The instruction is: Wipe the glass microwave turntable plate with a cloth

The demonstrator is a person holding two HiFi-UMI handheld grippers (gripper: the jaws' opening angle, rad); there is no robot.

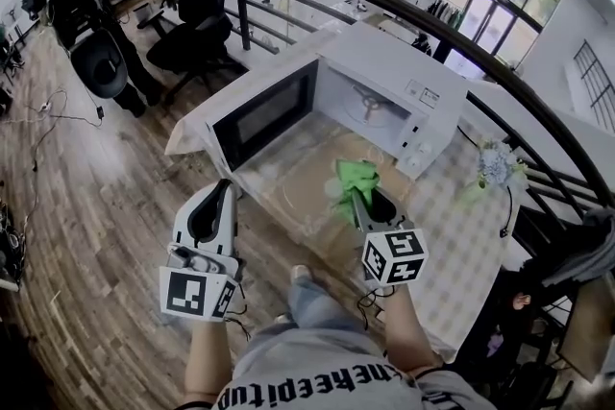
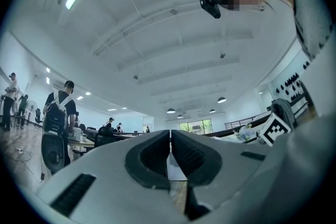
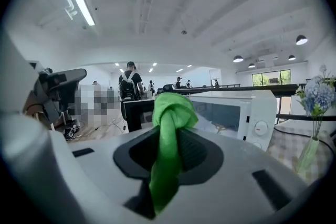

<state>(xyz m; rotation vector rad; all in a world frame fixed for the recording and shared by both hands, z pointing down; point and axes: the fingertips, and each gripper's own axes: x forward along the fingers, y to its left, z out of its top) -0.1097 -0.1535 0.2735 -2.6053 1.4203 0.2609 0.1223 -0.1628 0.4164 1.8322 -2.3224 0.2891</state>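
Observation:
The clear glass turntable plate [image 1: 288, 199] lies flat on the checked tablecloth in front of the open white microwave [image 1: 389, 91]; it is faint and hard to outline. My right gripper [image 1: 356, 195] is shut on a bunched green cloth [image 1: 351, 180], held above the plate's right part. In the right gripper view the cloth [image 3: 171, 113] sticks up between that gripper's [image 3: 169, 132] jaws. My left gripper [image 1: 228, 185] hovers at the plate's left side, near the microwave door [image 1: 261, 113]. Its jaws [image 2: 170, 138] are shut with nothing between them.
The microwave door swings out to the left. A vase of pale flowers [image 1: 493, 170] stands at the table's right. A curved dark railing [image 1: 452, 38] runs behind. A person [image 1: 82, 5] and an office chair [image 1: 197, 24] are at far left on the wooden floor.

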